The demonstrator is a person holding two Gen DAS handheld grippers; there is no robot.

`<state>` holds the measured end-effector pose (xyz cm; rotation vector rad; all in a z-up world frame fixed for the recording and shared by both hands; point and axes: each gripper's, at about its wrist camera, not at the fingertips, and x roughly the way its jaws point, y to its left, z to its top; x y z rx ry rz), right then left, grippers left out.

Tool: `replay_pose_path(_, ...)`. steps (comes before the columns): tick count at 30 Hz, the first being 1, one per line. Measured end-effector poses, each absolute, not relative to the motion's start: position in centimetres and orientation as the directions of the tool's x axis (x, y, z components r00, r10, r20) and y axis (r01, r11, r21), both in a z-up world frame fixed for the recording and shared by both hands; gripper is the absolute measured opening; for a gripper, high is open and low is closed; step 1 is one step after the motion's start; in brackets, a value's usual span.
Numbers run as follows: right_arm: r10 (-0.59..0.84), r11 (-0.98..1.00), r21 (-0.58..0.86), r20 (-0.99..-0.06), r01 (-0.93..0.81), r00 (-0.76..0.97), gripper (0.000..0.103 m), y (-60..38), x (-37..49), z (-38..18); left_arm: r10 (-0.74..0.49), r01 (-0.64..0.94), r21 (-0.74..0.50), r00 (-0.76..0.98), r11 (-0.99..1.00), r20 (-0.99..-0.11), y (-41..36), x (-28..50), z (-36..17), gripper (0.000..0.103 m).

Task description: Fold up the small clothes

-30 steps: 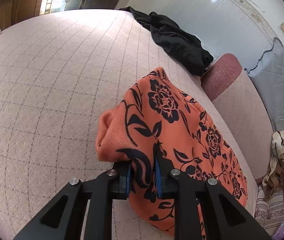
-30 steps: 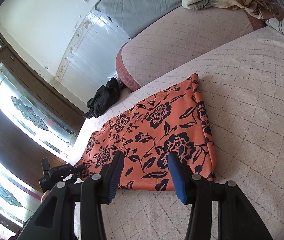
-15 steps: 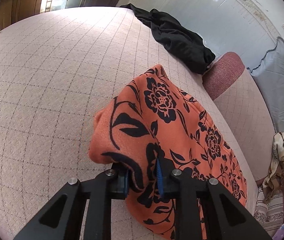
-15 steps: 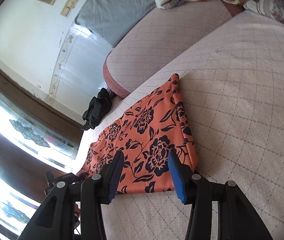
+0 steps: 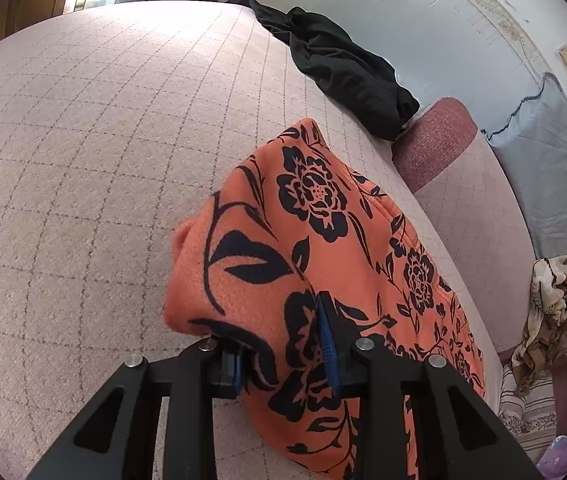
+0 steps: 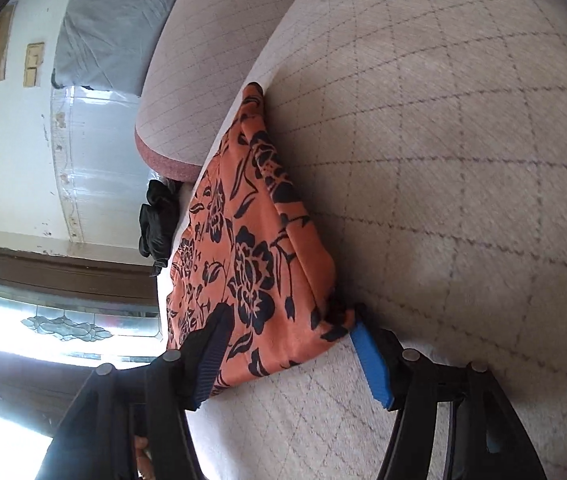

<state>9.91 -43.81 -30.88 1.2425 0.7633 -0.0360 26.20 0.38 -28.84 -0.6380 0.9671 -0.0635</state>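
An orange garment with black flowers (image 5: pixel 315 208) lies along the far edge of the pink quilted couch seat (image 5: pixel 83 160). My left gripper (image 5: pixel 281 356) has one raised, folded-over corner of it between the blue pads; the jaws are opening, and fabric still fills the gap and touches both pads. In the right wrist view the orange garment (image 6: pixel 251 264) runs away from me, its near corner lying flat on the seat (image 6: pixel 443 160). My right gripper (image 6: pixel 291 360) straddles that corner, rolled to one side, with its jaws opening and the pads apart from the cloth.
A crumpled black garment (image 5: pixel 347 72) lies at the far end of the seat beside a dark pink armrest (image 5: pixel 435 136). A grey sheet (image 5: pixel 543 184) hangs at the wall. A beige patterned cloth (image 5: pixel 559 304) is heaped at the right. Bright window (image 6: pixel 43 320) at left.
The left jaws widened around the bunched corner, which lifted and rolled over a little. The right gripper dropped to the seat, rolled sideways and spread its jaws around the near corner.
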Motion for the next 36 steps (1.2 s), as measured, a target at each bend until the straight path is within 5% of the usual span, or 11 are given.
replay_pose_path(7,0.312,0.365,0.843,-0.511,0.395,0.801,0.062,-43.7,13.5,-31.2,-0.277,-0.223,-0.464,0.559,0.858,-0.781,-0.8,26.6,-29.5,0.046)
replay_pose_path(9,0.296,0.397,0.838,-0.502,0.373,0.813,0.055,-43.4,14.4,-31.1,-0.244,-0.213,-0.412,0.541,0.886,-0.804,-1.1,26.9,-29.5,0.035)
replay_pose_path(10,0.291,0.418,0.831,-0.506,0.368,0.812,0.037,-43.1,14.8,-31.0,-0.244,-0.201,-0.407,0.543,0.891,-0.803,-1.1,26.9,-29.4,0.030)
replay_pose_path(11,0.295,0.428,0.825,-0.514,0.369,0.806,0.032,-42.9,15.1,-31.2,-0.250,-0.189,-0.410,0.549,0.892,-0.798,-1.1,26.9,-29.2,0.025)
replay_pose_path(20,0.220,0.490,0.817,-0.452,0.302,0.865,0.012,-42.7,12.3,-27.7,-0.289,-0.112,-0.432,0.592,0.895,-0.752,-0.5,25.1,-25.5,0.020)
replay_pose_path(36,0.244,0.537,0.811,-0.414,0.233,0.877,0.008,-37.3,0.3,-23.2,-0.346,-0.046,-0.446,0.560,0.894,-0.753,5.0,15.2,-23.8,0.020)
